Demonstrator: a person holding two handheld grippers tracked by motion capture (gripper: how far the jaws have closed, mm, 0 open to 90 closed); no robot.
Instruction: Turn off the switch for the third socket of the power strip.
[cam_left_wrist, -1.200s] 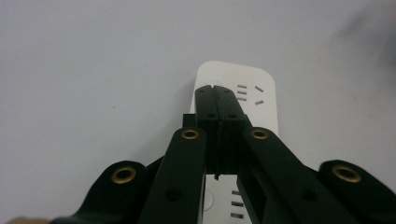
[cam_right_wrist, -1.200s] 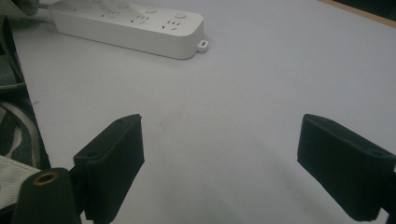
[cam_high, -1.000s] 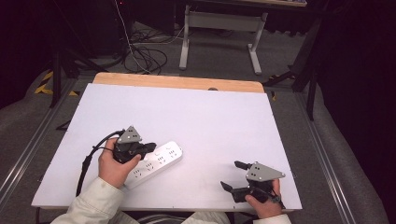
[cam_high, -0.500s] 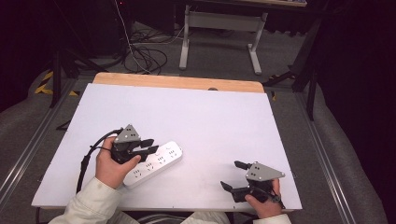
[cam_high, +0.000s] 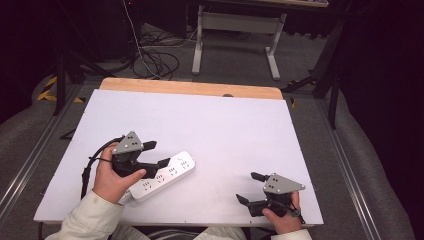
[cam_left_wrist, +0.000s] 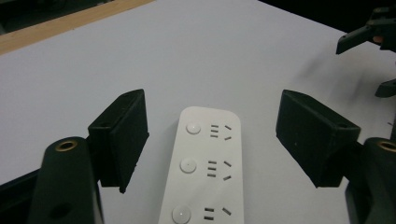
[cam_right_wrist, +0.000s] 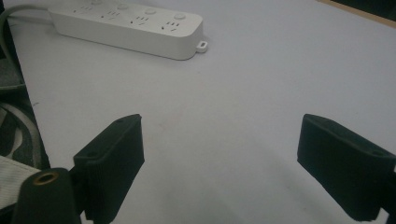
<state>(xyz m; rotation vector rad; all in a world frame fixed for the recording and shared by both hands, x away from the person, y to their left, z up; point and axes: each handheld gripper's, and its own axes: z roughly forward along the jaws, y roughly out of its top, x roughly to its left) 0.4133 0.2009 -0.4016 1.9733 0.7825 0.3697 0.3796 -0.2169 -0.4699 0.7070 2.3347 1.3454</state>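
- Power strip (cam_left_wrist: 205, 163): smooth white plastic, slight sheen.
- Desk (cam_high: 225, 120): matt white top, bare wood far edge.
- Left gripper (cam_high: 155, 154) fingers (cam_left_wrist: 122, 135): matt black, ribbed pads.

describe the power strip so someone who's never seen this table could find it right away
Start at the white table and go to its near left part. The power strip lies flat there, between the open jaws of the left gripper: a long white bar with rows of sockets and round buttons.

Grey carpet floor (cam_high: 235, 65), tangled cables (cam_high: 155, 60) and a metal stand (cam_high: 235, 30) behind.
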